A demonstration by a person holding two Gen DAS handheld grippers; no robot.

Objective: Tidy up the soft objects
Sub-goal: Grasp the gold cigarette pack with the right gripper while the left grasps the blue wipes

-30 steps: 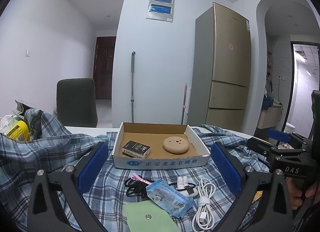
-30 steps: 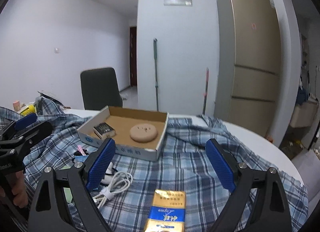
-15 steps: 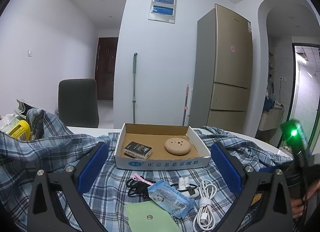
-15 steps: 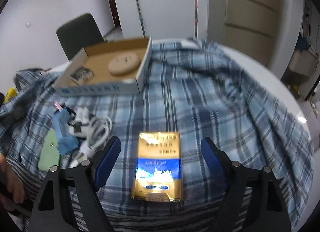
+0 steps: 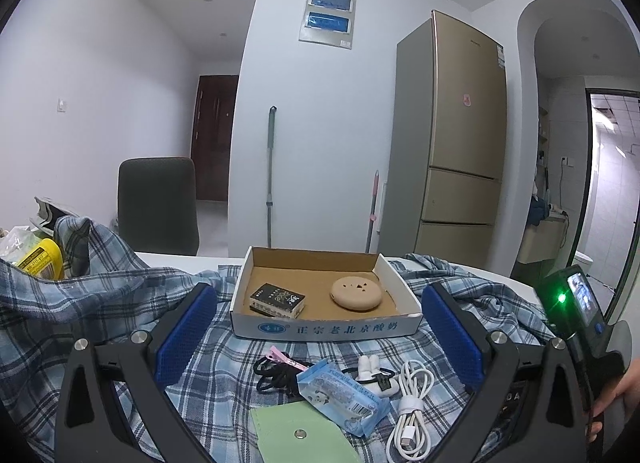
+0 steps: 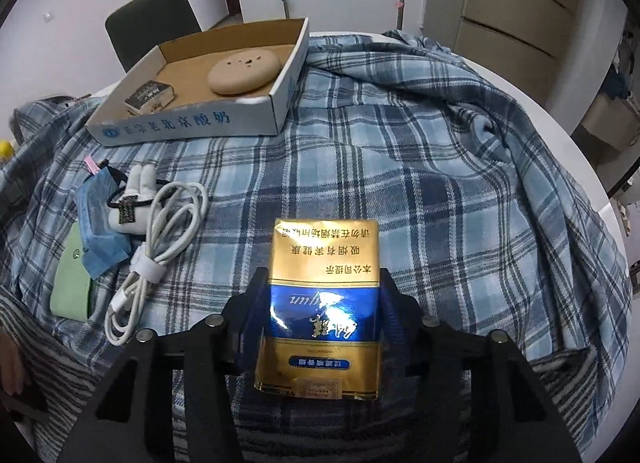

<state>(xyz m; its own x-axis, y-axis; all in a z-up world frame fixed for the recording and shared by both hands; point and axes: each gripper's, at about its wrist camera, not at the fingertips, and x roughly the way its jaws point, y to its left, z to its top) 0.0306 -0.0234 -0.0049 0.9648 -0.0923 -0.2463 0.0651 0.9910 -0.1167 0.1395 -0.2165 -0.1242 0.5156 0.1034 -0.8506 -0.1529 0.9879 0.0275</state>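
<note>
clamping a gold-and-blue pack (image 6: 320,299) between its pads, the right gripper (image 6: 318,315) sits low over the plaid cloth (image 6: 440,167) — box (image 6: 192,129) ahead-left — while the left gripper (image 5: 316,327) gapes wide, empty.

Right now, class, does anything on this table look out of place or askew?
Yes: the plaid shirt is spread rumpled like a tablecloth, with the cardboard box sitting crooked on it and the white cable lying loose beside the tissue pack.
</note>
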